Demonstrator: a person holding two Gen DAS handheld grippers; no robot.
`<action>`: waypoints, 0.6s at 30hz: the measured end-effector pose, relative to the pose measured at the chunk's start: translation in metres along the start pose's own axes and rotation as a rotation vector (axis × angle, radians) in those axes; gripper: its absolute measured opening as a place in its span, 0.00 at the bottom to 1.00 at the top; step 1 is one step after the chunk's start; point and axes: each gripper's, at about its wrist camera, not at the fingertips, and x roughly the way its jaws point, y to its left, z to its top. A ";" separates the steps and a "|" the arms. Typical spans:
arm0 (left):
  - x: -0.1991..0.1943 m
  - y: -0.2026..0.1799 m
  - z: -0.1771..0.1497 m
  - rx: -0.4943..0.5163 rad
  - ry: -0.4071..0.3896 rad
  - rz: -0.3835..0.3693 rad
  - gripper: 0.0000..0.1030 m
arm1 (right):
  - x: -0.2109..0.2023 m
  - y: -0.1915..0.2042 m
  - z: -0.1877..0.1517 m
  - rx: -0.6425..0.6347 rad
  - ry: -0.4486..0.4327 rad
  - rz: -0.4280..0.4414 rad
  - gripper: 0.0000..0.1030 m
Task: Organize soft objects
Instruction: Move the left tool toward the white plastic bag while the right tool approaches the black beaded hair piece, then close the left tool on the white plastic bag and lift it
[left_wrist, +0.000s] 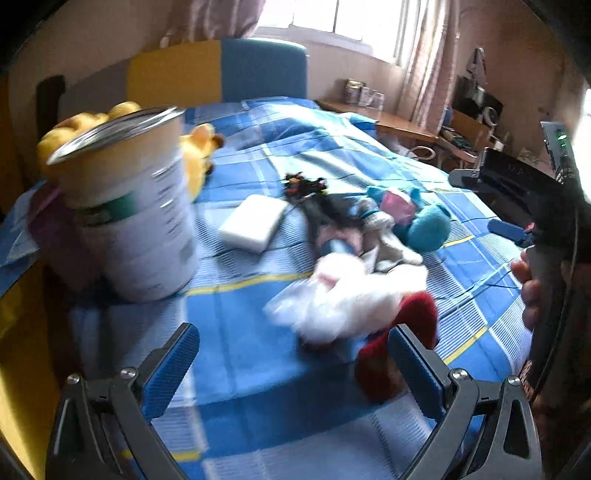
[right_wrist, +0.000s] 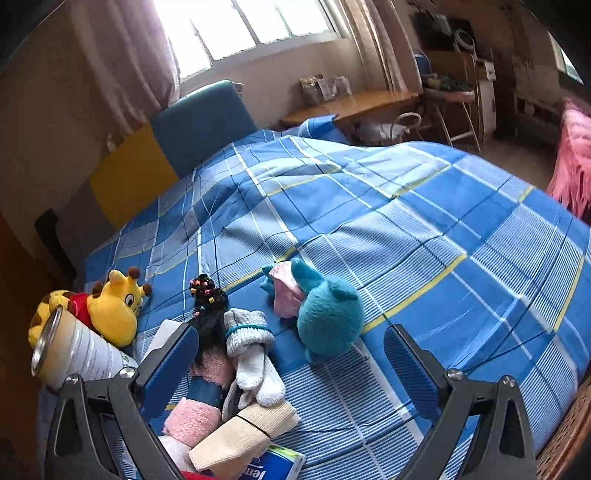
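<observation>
On the blue checked bedspread (right_wrist: 424, 236) lies a pile of soft things: a teal plush (right_wrist: 328, 317) with a pink cloth (right_wrist: 286, 291), grey socks (right_wrist: 251, 347), a black hairpiece with coloured beads (right_wrist: 207, 295), pink fuzzy socks (right_wrist: 195, 410) and a beige roll (right_wrist: 243, 432). My right gripper (right_wrist: 291, 350) hovers open just above this pile. My left gripper (left_wrist: 291, 354) is open too, low over the bed. A blurred white fluffy item (left_wrist: 347, 295) and a red soft item (left_wrist: 406, 332) lie just ahead of its right finger. Neither gripper holds anything.
A tall tin can (left_wrist: 125, 210) stands at the left, with a yellow giraffe plush (left_wrist: 199, 155) behind it. A white block (left_wrist: 255, 221) lies mid-bed and a blue tissue packet (right_wrist: 277, 465) at the near edge. A hand (left_wrist: 532, 288) grips the other tool's handle at the right.
</observation>
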 end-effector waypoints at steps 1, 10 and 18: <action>0.005 -0.003 0.003 0.005 0.006 -0.021 0.98 | 0.000 0.001 0.000 -0.003 -0.003 -0.004 0.99; 0.053 -0.017 0.021 -0.013 0.088 -0.165 0.54 | 0.002 0.006 -0.001 -0.035 0.001 -0.004 0.99; 0.028 0.006 0.009 -0.065 0.051 -0.249 0.20 | 0.004 0.004 -0.001 -0.033 0.005 -0.011 0.99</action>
